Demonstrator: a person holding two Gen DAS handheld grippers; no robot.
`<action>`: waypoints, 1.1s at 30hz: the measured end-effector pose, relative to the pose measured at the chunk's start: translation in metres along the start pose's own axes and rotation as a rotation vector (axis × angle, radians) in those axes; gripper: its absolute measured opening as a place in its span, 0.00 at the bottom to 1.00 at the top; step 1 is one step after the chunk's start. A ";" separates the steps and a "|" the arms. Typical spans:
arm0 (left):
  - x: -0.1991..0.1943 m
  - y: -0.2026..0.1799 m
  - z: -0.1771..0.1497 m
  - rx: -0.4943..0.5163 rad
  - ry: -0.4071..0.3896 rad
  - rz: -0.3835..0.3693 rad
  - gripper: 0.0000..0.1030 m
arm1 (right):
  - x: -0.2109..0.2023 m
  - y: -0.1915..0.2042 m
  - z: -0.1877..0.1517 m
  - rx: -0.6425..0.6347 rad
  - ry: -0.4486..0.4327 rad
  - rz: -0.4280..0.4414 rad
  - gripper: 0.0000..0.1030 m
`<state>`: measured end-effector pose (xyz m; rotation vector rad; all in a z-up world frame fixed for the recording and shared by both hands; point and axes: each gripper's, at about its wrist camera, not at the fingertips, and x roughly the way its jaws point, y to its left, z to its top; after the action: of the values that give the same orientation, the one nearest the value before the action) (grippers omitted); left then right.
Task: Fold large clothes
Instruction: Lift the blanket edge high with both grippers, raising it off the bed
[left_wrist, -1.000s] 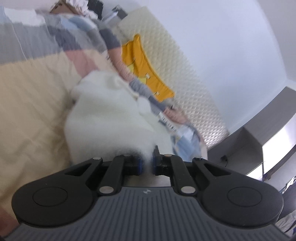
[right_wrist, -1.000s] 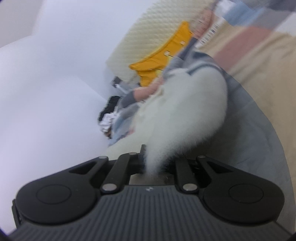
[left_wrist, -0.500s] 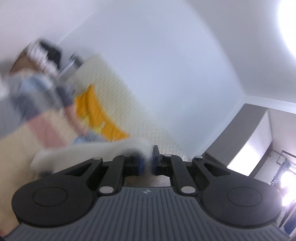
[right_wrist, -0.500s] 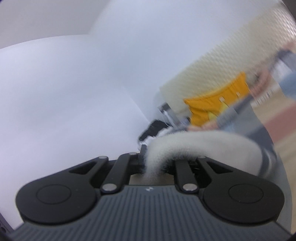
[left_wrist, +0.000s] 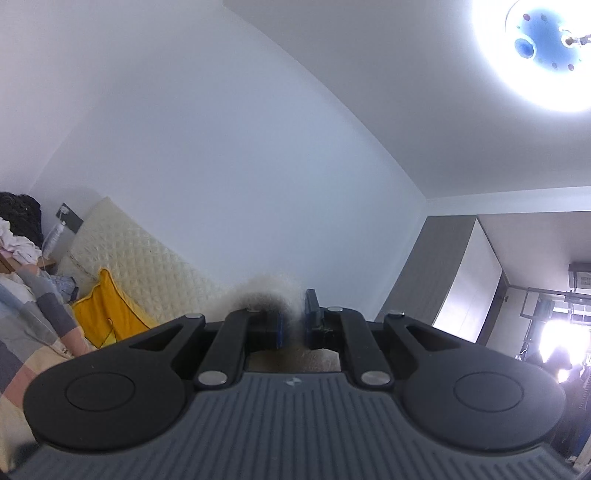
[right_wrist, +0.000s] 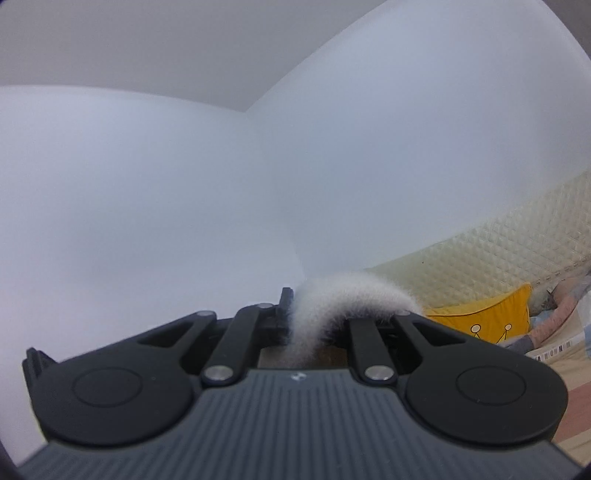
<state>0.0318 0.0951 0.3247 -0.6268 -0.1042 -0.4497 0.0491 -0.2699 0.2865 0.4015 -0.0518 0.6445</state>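
A white fluffy garment is pinched between the pads of my left gripper, which is shut on it; only a tuft shows above the fingers. In the right wrist view the same white fluffy garment arches over the right finger, and my right gripper is shut on its edge. Both grippers are raised high and point slightly upward at the walls. The rest of the garment hangs below, hidden by the gripper bodies.
The bed with a checked cover lies low at the left, with a quilted cream headboard and a yellow pillow, yellow pillow. A grey wardrobe stands at the right. A ceiling lamp glows above.
Both grippers have risen high off the bed with the white garment still pinched. The views tilted from the bed up to the walls and ceiling, and the garment's bulk dropped out of sight.
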 end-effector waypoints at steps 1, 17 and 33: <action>0.007 0.001 0.002 -0.009 0.005 0.001 0.12 | 0.005 -0.003 0.004 0.000 0.004 -0.008 0.13; 0.206 0.169 -0.141 -0.030 0.313 0.203 0.12 | 0.160 -0.200 -0.111 0.112 0.275 -0.243 0.13; 0.452 0.449 -0.390 -0.055 0.633 0.353 0.12 | 0.287 -0.414 -0.286 0.168 0.484 -0.378 0.13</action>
<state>0.6189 0.0186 -0.1311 -0.5188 0.6133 -0.2915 0.5029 -0.2969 -0.0722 0.3945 0.5313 0.3579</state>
